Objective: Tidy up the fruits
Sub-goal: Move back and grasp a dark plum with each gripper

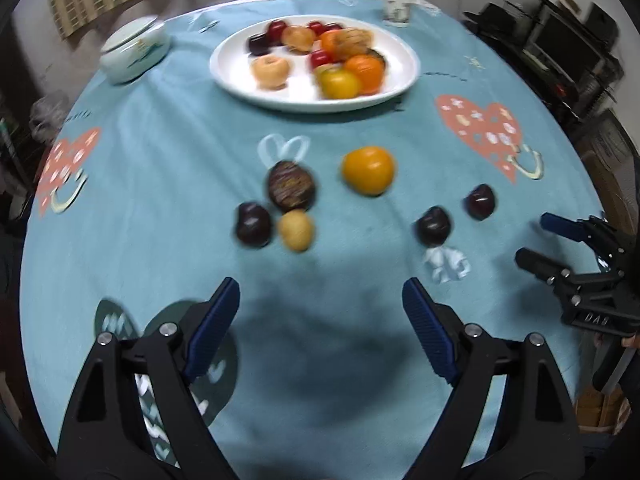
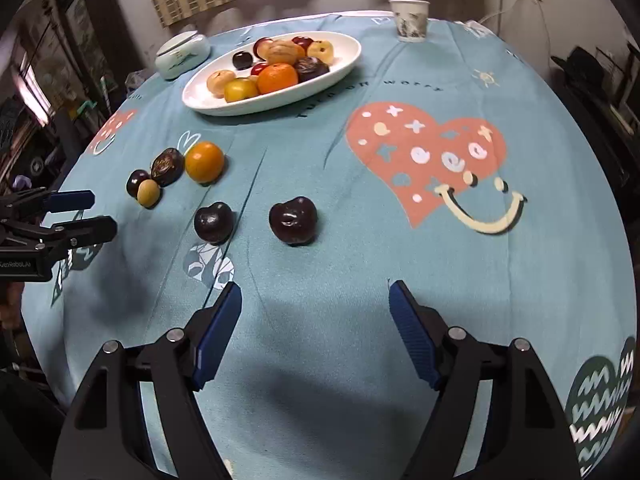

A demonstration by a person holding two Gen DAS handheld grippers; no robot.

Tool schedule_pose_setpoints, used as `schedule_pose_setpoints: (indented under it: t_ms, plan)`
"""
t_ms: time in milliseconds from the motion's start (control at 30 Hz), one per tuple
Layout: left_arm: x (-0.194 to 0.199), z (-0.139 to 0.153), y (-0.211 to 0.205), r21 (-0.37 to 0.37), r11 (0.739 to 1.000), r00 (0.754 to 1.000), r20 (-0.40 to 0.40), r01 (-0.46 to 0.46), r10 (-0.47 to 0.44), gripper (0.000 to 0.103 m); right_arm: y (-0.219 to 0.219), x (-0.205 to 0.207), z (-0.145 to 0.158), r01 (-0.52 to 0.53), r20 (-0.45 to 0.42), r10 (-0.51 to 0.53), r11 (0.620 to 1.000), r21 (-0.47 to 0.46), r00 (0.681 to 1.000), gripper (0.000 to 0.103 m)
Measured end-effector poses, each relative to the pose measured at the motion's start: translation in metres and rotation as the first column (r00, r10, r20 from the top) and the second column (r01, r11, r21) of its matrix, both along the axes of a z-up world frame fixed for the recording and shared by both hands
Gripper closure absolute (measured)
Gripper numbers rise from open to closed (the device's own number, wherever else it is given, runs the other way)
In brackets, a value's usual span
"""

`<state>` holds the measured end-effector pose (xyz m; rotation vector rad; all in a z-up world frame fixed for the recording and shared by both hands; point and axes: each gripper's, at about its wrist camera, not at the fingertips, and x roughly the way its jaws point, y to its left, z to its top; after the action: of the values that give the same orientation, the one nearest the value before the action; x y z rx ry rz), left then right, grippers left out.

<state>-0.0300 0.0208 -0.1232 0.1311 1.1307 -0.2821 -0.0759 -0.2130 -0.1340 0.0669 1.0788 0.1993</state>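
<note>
A white oval plate (image 1: 240, 80) (image 2: 200, 100) holds several fruits at the far side of the table. Loose on the cloth lie an orange fruit (image 1: 368, 170) (image 2: 204, 161), a dark round passion fruit (image 1: 291, 185) (image 2: 167, 166), a small tan fruit (image 1: 297, 230) (image 2: 148, 193) and three dark plums (image 1: 253, 225) (image 1: 434, 226) (image 1: 480, 201), also in the right wrist view (image 2: 137, 181) (image 2: 213, 223) (image 2: 293, 220). My left gripper (image 1: 320, 304) (image 2: 88, 212) is open and empty, short of the fruits. My right gripper (image 2: 314, 304) (image 1: 534, 240) is open and empty, short of the two nearest plums.
A lidded ceramic bowl (image 1: 134, 50) (image 2: 182, 54) stands left of the plate. A paper cup (image 1: 397, 6) (image 2: 409, 20) stands at the far edge. The round table has a teal cloth (image 1: 160, 184) (image 2: 400, 260) with heart prints. Furniture and clutter surround the table.
</note>
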Motion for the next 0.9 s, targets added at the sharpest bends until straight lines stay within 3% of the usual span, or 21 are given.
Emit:
schedule_pose_setpoints:
  t_ms: [133, 333, 367, 500, 767, 900]
  plan:
    - [-0.009, 0.002, 0.018, -0.031, 0.998, 0.998, -0.02, -0.056, 0.055, 0.018, 0.0, 0.012, -0.002, 0.018, 0.006, -0.018, 1.0, 0.015, 1.0, 0.027]
    - [-0.016, 0.0, 0.008, -0.037, 0.998, 0.998, -0.038, -0.046, 0.045, 0.018, 0.015, 0.044, -0.009, -0.053, 0.004, 0.053, 0.996, -0.076, 0.999, 0.032]
    - [-0.015, 0.001, 0.004, -0.034, 0.999, 0.999, -0.039, -0.04, 0.038, 0.018, 0.019, 0.052, -0.015, -0.071, -0.02, 0.069, 0.994, -0.087, 0.997, 0.036]
    - [-0.009, 0.003, -0.015, -0.028, 1.0, 0.999, -0.035, -0.01, 0.009, 0.018, 0.027, 0.057, -0.016, -0.145, -0.058, 0.144, 0.989, -0.027, 0.988, 0.073]
    - [0.013, -0.005, -0.064, -0.031, 0.997, 0.997, -0.031, 0.068, -0.069, 0.018, -0.013, 0.029, -0.007, -0.063, -0.074, 0.073, 0.989, 0.134, 0.995, 0.073]
    - [0.025, -0.018, -0.092, -0.02, 0.997, 0.996, -0.035, 0.079, -0.08, 0.018, -0.027, 0.018, -0.01, -0.022, -0.088, 0.034, 0.99, 0.14, 0.995, 0.073]
